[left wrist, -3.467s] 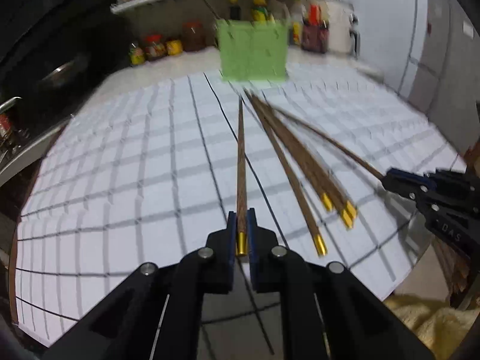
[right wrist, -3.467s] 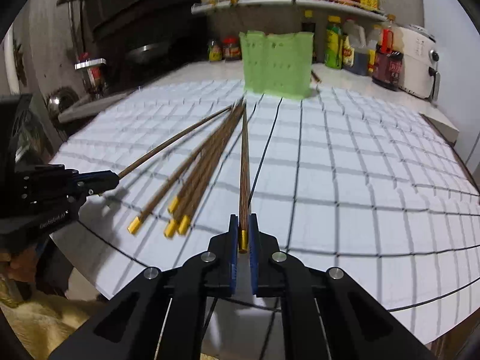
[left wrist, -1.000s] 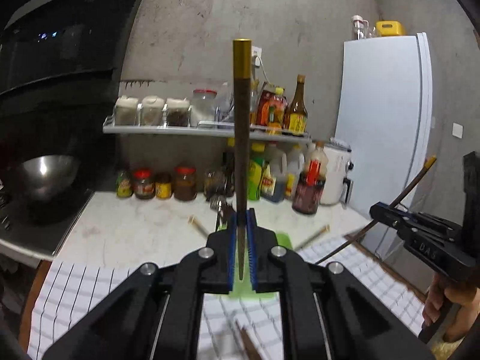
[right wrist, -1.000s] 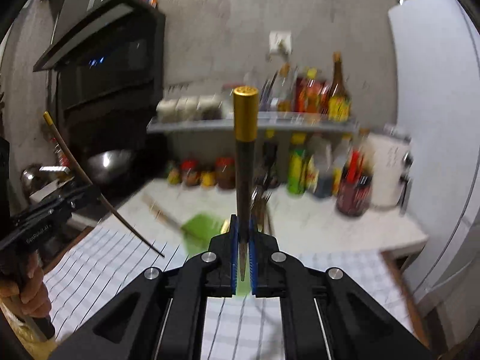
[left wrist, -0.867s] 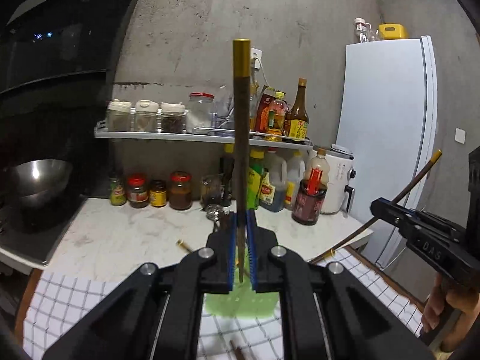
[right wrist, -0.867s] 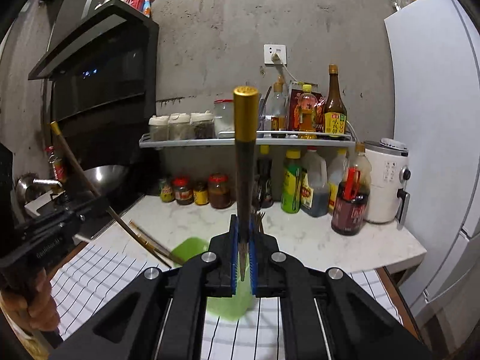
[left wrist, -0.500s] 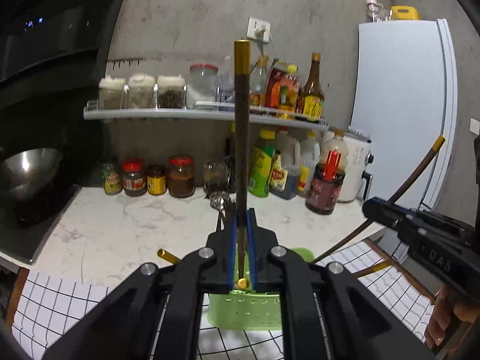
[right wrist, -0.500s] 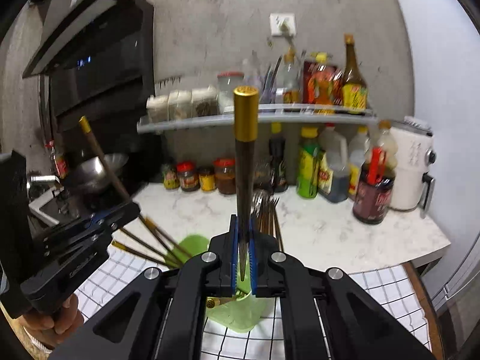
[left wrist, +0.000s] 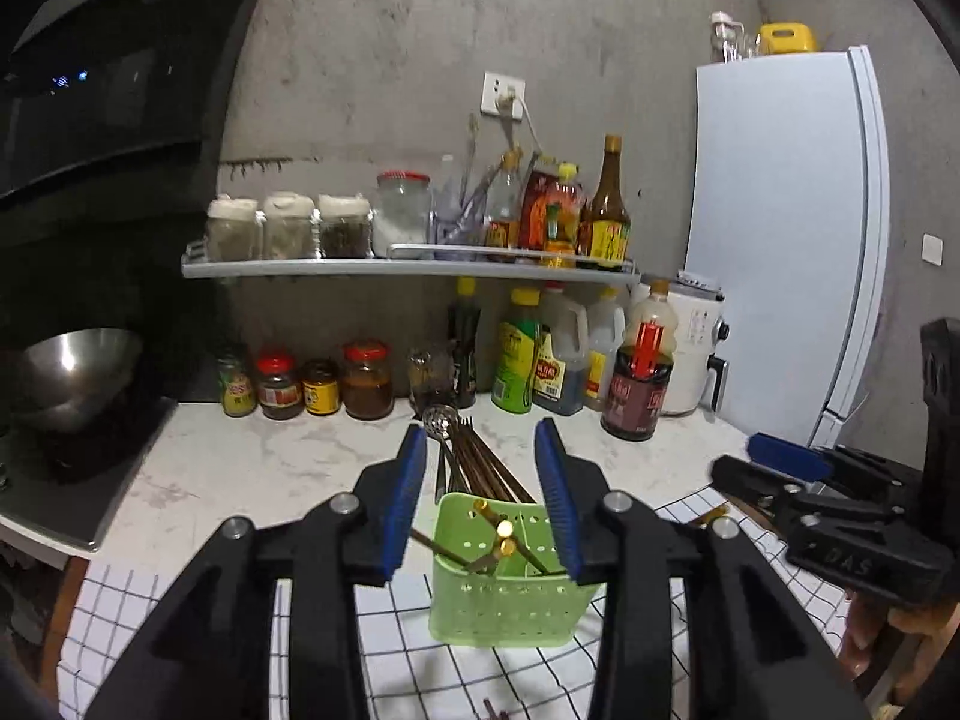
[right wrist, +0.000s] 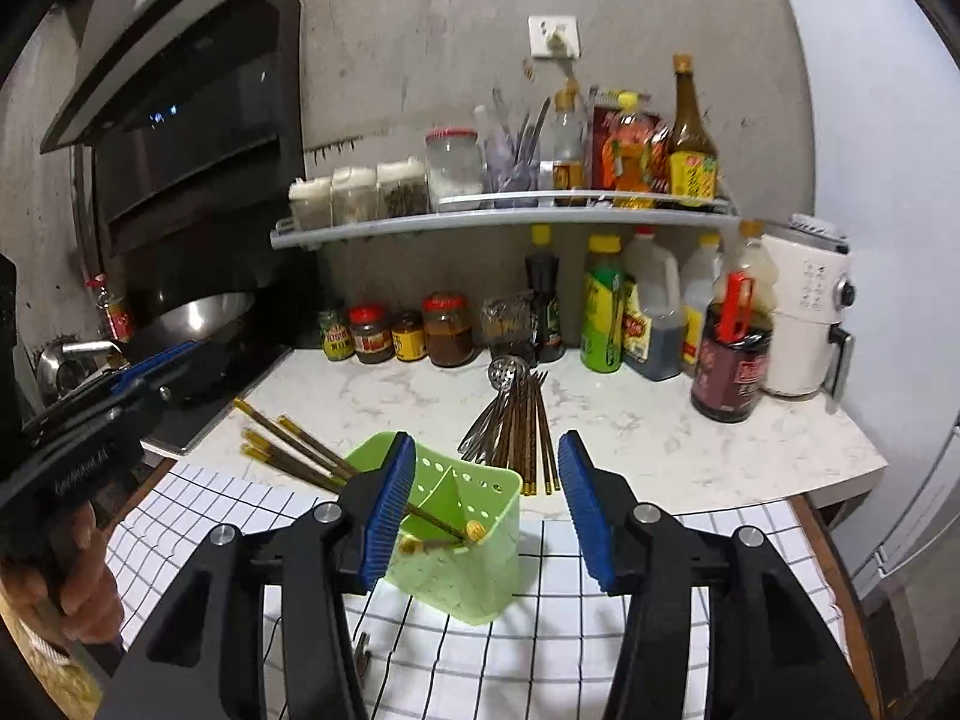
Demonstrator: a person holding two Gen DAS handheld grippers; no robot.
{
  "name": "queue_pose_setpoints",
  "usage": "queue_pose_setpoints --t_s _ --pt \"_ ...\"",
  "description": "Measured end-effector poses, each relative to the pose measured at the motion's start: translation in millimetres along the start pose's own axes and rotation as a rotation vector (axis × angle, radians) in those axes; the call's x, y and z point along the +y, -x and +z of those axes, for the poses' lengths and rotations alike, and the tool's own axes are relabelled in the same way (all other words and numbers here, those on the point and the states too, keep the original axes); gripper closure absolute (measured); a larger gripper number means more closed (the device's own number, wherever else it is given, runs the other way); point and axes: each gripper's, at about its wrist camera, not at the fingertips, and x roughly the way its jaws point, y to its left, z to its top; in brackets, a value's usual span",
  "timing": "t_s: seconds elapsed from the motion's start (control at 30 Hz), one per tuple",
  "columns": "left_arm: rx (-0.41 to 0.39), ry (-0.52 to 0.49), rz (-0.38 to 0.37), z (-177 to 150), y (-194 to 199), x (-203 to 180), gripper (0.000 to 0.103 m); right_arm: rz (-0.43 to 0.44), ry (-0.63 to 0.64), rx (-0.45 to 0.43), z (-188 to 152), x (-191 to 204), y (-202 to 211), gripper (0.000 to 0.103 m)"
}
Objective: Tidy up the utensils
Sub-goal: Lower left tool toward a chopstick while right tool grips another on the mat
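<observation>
L gripper [left wrist: 486, 498]: jaws wide, nothing held, above the green basket [left wrist: 510, 606]. Basket stands on the checked cloth [left wrist: 420, 660]; gold-tipped chopsticks [left wrist: 501, 537] lean tilted inside, some poking out over its L rim. Behind basket, on the marble counter [right wrist: 660, 438]: loose utensil bundle [right wrist: 522, 414] w/ slotted spoon. R gripper [right wrist: 486, 504]: jaws wide, nothing held, also above basket.
</observation>
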Motion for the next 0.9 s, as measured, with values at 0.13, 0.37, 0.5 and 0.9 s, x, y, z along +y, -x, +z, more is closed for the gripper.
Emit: queue_pose_setpoints --t_s 0.13,0.37,0.5,0.9 --pt "0.016 -0.003 0.048 -14 40 2 0.064 0.002 0.017 0.008 -23 3 37 0.052" --pt "0.242 0.004 0.149 -108 79 18 0.064 0.039 0.038 0.142 -114 18 62 0.052" --pt "0.401 0.012 0.194 -169 94 25 0.064 0.071 0.039 0.242 -167 33 69 0.052" --pt "0.610 0.047 0.191 -244 110 16 0.064 0.204 0.052 0.434 -237 89 56 0.089"
